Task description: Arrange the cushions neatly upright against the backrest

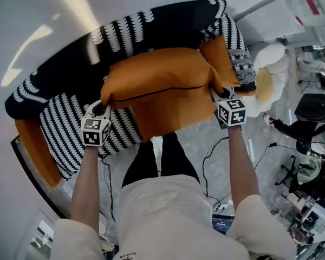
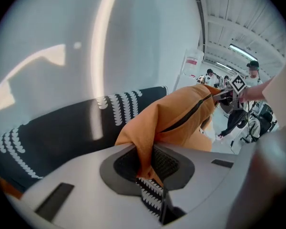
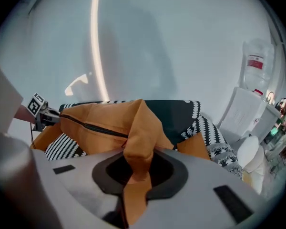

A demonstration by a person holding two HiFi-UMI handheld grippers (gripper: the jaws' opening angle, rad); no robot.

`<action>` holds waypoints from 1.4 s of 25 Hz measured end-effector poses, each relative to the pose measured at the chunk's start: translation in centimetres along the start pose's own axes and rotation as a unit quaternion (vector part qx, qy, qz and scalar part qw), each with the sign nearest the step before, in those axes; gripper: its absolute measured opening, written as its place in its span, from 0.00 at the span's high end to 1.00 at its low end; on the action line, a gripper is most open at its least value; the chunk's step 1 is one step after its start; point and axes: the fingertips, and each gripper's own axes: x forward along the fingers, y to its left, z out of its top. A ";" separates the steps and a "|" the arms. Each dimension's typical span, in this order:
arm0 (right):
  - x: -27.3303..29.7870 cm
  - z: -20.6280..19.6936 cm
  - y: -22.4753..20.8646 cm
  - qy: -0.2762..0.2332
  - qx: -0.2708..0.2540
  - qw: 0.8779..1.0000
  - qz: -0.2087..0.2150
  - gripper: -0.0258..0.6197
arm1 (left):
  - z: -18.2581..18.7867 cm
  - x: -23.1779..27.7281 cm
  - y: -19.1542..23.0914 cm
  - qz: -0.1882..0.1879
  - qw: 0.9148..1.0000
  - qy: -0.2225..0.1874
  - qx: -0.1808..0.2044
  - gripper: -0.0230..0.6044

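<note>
A large orange cushion [image 1: 162,85] with a dark zip hangs in the air in front of the black sofa's backrest [image 1: 168,20]. My left gripper [image 1: 100,108] is shut on its left corner, where orange cloth is pinched between the jaws [image 2: 145,163]. My right gripper [image 1: 221,93] is shut on the right corner [image 3: 136,168]. A black-and-white striped cushion [image 1: 70,129] lies on the seat at the left. A smaller orange cushion [image 1: 219,58] and a patterned grey cushion [image 1: 241,58] lean at the sofa's right end.
An orange panel [image 1: 35,145] shows at the sofa's left end. A white plush thing [image 1: 271,64] sits to the right of the sofa. Cables [image 1: 211,156] trail on the floor by my legs. Chairs and equipment [image 1: 314,107] crowd the right side.
</note>
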 end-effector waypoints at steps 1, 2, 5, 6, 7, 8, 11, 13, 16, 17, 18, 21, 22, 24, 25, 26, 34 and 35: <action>0.4 0.7 -0.7 -0.002 0.001 1.000 0.000 0.85 | 0.9 0.2 -0.1 0.000 1.000 -0.005 -0.003 0.86; 0.7 1.3 -1.3 -0.003 -0.001 1.000 0.001 0.86 | 1.7 0.4 -0.2 -0.001 1.000 -0.011 -0.005 0.86; 1.2 3.4 -2.7 -0.015 -0.004 1.000 0.004 0.87 | 3.6 0.7 -0.4 0.003 1.000 -0.025 -0.015 0.86; 1.3 3.9 -3.4 -0.022 -0.001 1.000 0.006 0.87 | 4.0 0.9 -0.8 0.004 0.999 -0.027 -0.018 0.86; 1.3 4.4 -4.2 -0.029 0.004 1.000 0.006 0.87 | 4.4 1.2 -1.3 0.004 0.999 -0.028 -0.020 0.86; 1.4 4.9 -5.1 -0.034 0.009 0.999 0.006 0.87 | 4.7 1.5 -1.9 0.005 0.999 -0.029 -0.024 0.86; 2.1 5.7 -7.8 -0.035 0.008 0.999 0.013 0.88 | 5.5 2.9 -3.8 0.011 0.999 -0.030 -0.042 0.86; 3.0 6.0 -9.8 -0.030 0.004 0.999 0.021 0.88 | 6.2 4.1 -4.8 0.018 0.998 -0.031 -0.058 0.86; 4.5 6.1 -12.3 -0.021 0.004 0.999 0.044 0.88 | 7.6 5.7 -5.7 0.039 0.995 -0.030 -0.082 0.86; 4.9 5.9 -13.0 -0.018 0.007 0.999 0.051 0.88 | 8.0 6.2 -6.1 0.044 0.995 -0.029 -0.089 0.86; 5.2 5.8 -13.8 -0.015 0.011 0.998 0.057 0.88 | 8.5 6.8 -6.3 0.048 0.994 -0.029 -0.097 0.86; 6.2 5.9 -15.3 -0.008 0.023 0.996 0.081 0.88 | 9.3 8.1 -6.5 0.052 0.990 -0.022 -0.132 0.86; 6.7 5.9 -15.5 -0.004 0.025 0.995 0.091 0.88 | 9.4 8.4 -6.3 0.054 0.988 -0.017 -0.143 0.86; 8.0 5.8 -16.0 0.007 0.023 0.994 0.110 0.88 | 9.4 9.3 -5.9 0.061 0.986 -0.007 -0.154 0.86; 8.8 5.9 -16.3 0.014 0.021 0.993 0.117 0.88 | 9.7 9.9 -5.6 0.066 0.986 -0.004 -0.156 0.86; 9.7 6.1 -16.7 0.019 0.020 0.992 0.121 0.88 | 10.1 10.6 -5.1 0.071 0.985 -0.002 -0.155 0.86; 17.7 8.4 -19.9 0.039 0.014 0.990 0.138 0.88 | 13.2 17.0 -1.2 0.098 0.984 0.004 -0.151 0.85; 18.4 8.8 -20.1 0.035 0.023 0.989 0.140 0.88 | 13.7 17.5 -0.7 0.103 0.983 0.000 -0.150 0.85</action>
